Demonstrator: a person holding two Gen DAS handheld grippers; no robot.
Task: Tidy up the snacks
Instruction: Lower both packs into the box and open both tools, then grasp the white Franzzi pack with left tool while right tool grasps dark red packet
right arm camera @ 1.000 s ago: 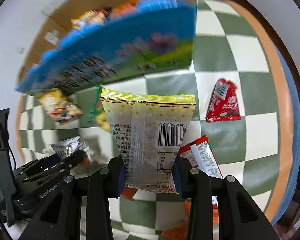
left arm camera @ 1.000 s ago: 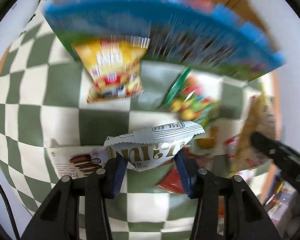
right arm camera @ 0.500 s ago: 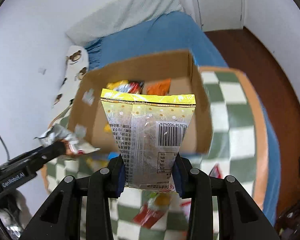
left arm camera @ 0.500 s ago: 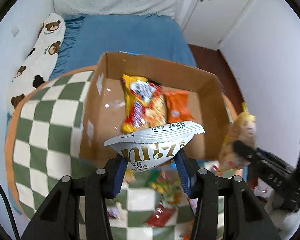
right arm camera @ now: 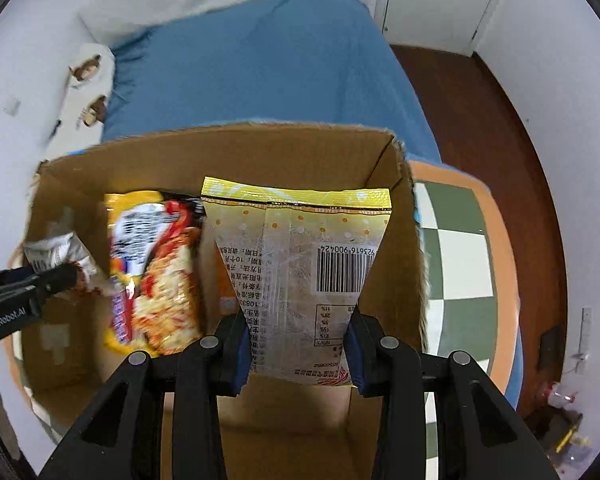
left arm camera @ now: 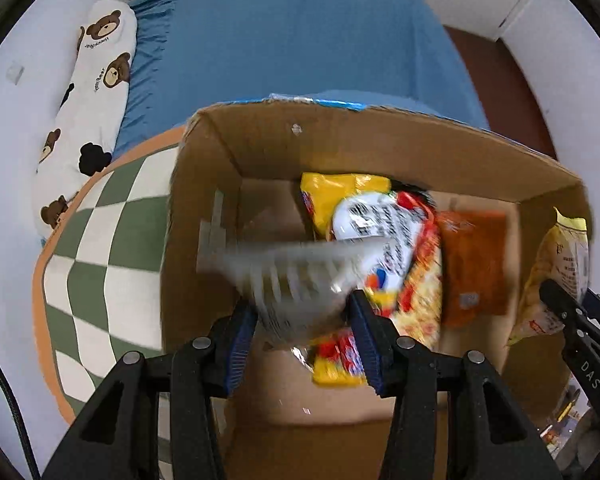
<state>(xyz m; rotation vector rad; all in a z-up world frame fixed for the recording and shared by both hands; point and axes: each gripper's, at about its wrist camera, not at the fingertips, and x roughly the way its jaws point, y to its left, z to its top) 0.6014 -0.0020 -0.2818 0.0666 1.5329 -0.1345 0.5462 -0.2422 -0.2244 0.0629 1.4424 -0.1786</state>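
Both tools are hanging over the cardboard box (right arm camera: pixel 396 208); left tool (left arm camera: pixel 302 330) is pinching a blurred silver packet (left arm camera: pixel 296 276), right tool (right arm camera: pixel 298 354) a yellow-topped packet (right arm camera: pixel 300 256); noodle bag (left arm camera: pixel 384 248) and orange pouch (left arm camera: pixel 474 260) are already lying inside, toward three o'clock; both releases are remaining.

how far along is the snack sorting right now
Done: a yellow-red noodle packet and an orange packet already lie in the cardboard box. In hand: the left claw grips a silver-white packet, the right claw a yellow-topped clear packet, both over the box. Left: dropping them in.
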